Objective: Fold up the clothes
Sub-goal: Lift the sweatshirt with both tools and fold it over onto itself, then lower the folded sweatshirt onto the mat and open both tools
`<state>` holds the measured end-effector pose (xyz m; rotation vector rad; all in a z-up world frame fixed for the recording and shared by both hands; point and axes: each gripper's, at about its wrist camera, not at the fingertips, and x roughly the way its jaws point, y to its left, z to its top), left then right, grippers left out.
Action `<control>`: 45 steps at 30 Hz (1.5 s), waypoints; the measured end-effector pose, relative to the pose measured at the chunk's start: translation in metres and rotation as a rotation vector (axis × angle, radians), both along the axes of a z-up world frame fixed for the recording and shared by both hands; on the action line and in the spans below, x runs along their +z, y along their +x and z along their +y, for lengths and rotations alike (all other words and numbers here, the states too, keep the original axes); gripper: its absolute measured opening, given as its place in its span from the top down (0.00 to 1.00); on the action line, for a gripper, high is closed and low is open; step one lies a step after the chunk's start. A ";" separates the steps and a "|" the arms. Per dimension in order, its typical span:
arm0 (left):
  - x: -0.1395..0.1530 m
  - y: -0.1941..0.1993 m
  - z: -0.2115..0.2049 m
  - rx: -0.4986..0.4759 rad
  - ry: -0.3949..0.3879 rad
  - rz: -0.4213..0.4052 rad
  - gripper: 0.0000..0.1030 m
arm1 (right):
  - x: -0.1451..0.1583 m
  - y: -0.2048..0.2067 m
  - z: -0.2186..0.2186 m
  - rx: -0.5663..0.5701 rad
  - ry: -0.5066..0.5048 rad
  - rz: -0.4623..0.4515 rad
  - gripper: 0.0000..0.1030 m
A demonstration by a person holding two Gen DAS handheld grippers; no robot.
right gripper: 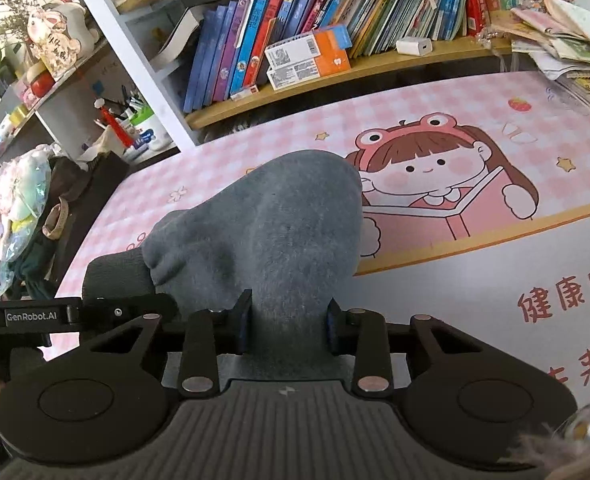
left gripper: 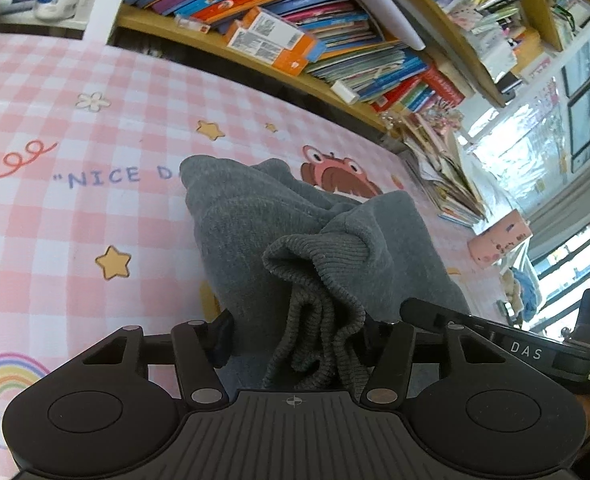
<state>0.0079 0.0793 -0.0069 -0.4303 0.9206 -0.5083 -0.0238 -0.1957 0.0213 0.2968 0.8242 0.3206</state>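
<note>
A pink checked mat (right gripper: 495, 92) with a cartoon girl (right gripper: 435, 168) fills mid-frame. Books (right gripper: 279, 32) line the shelf above; a white charger (right gripper: 413, 46) sits upper right.

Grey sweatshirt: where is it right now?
The grey sweatshirt hangs between both tools above the pink checked mat: the left tool grips its ribbed cuff, the right tool a plain fold.
</note>
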 end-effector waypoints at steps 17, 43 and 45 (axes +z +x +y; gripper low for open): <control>0.011 0.051 -0.051 0.047 0.011 -0.025 0.46 | 0.012 0.065 -0.047 0.066 -0.019 -0.039 0.70; 0.007 0.187 -0.075 0.136 0.100 -0.066 0.46 | -0.016 0.231 -0.069 0.124 0.037 -0.065 0.70; 0.006 0.193 -0.074 0.146 0.102 -0.064 0.46 | -0.018 0.239 -0.067 0.123 0.036 -0.065 0.70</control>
